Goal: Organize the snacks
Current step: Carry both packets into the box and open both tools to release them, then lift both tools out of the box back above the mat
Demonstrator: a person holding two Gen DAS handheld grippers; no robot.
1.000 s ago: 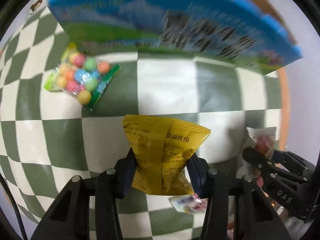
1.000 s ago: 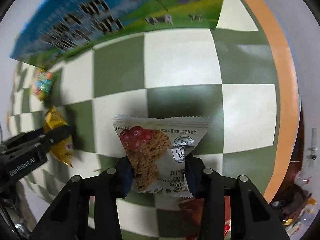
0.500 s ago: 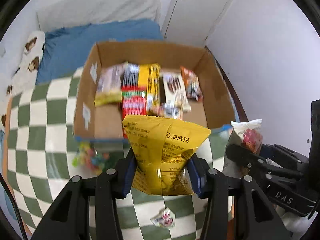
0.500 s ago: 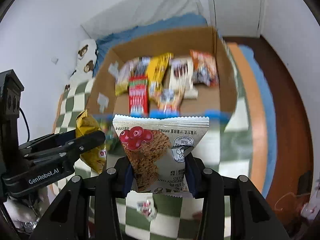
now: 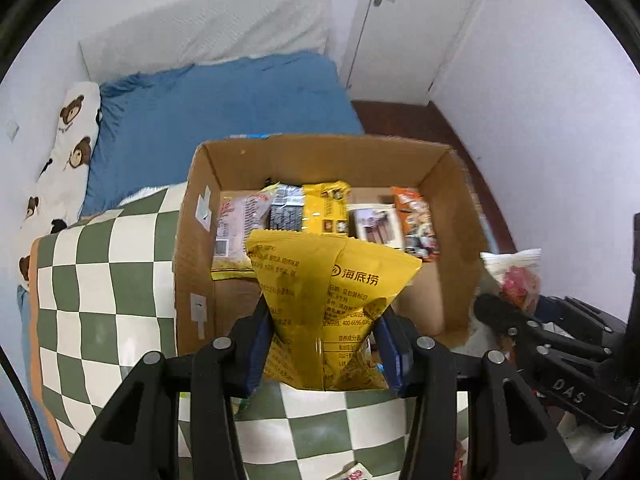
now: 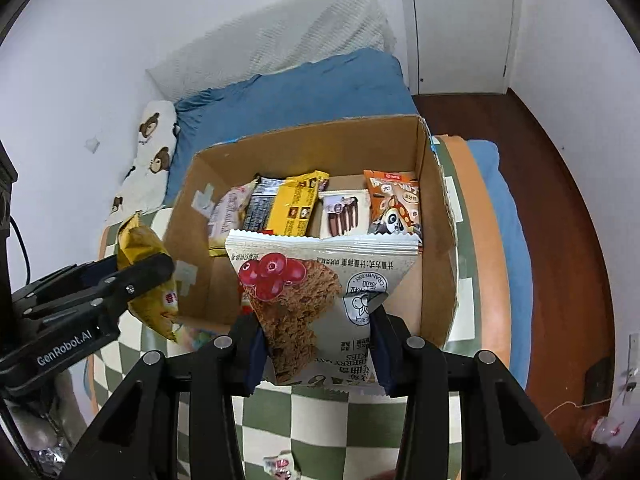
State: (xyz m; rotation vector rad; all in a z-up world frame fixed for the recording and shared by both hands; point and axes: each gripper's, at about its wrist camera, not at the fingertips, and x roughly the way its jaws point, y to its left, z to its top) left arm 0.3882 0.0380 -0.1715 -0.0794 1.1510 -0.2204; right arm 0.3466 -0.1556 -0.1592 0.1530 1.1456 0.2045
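Holding 2 packets (image 5: 332,312) (image 6: 316,304), 1 per hand-held gripper (image 5: 320,344) (image 6: 316,348).

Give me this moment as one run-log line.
left hand-held gripper: shut on yellow snack bag | right hand-held gripper: shut on cranberry cookie packet | both above checkered cloth, facing cardboard box | phase: carrying to box

Both wrist views overlook cardboard box (image 5: 320,160), steeply downward.

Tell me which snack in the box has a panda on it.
The orange packet at the right end of the row in the cardboard box; its neighbours are white, yellow, black and pale.
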